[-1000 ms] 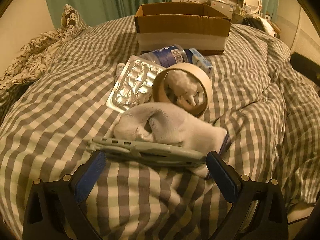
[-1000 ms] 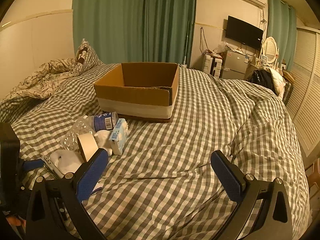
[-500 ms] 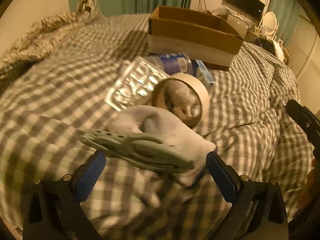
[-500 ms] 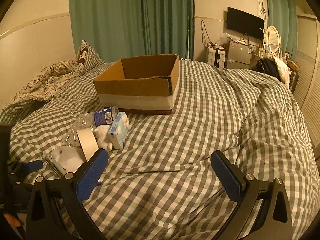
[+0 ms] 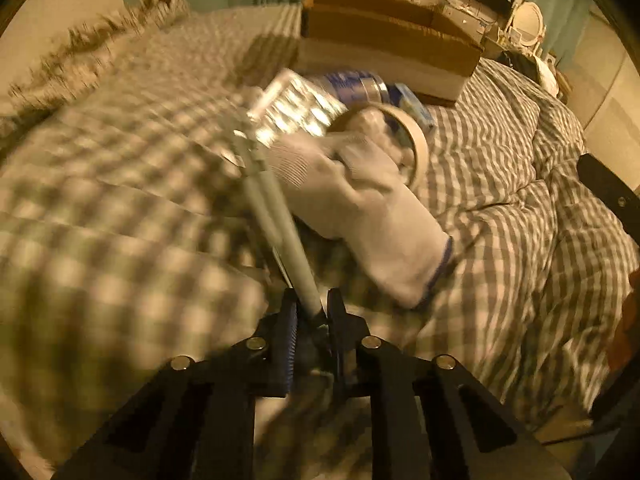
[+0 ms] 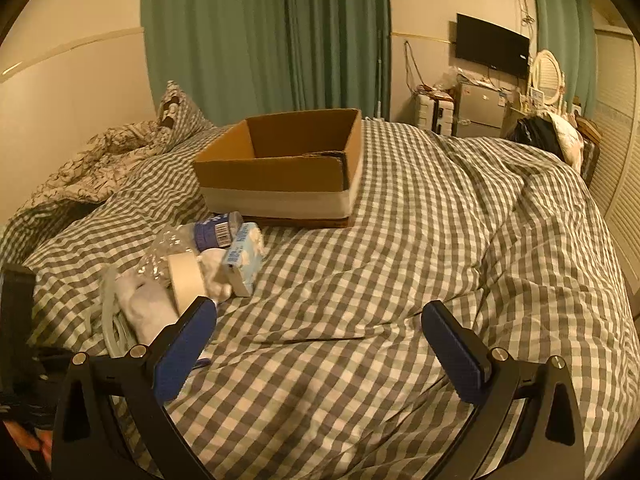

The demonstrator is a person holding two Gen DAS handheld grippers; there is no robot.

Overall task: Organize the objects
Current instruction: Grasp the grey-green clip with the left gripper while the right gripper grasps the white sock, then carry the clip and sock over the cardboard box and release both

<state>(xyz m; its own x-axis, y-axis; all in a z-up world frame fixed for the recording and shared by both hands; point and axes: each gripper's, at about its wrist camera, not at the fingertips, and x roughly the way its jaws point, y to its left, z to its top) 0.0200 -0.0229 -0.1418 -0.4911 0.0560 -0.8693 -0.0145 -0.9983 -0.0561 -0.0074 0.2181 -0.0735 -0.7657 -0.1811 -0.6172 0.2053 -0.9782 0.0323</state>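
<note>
Grey plastic tool (image 5: pixel 276 216) is clamped between the closed left gripper (image 5: pixel 312 312), beside a white sock (image 5: pixel 372 216) on the checked bed (image 6: pixel 400 280). Right gripper (image 6: pixel 320 344) hovers wide open, holding nothing.

Checked duvet (image 6: pixel 400 280) on the bed, green curtains (image 6: pixel 264 36) — closed, wall-mounted television (image 6: pixel 492 46), oval mirror (image 6: pixel 546 76)

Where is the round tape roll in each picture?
Left wrist view: the tape roll is above centre, behind the white sock.
Right wrist view: the tape roll is at lower left.
Shared landmark: the cardboard box beyond the pile.
</note>
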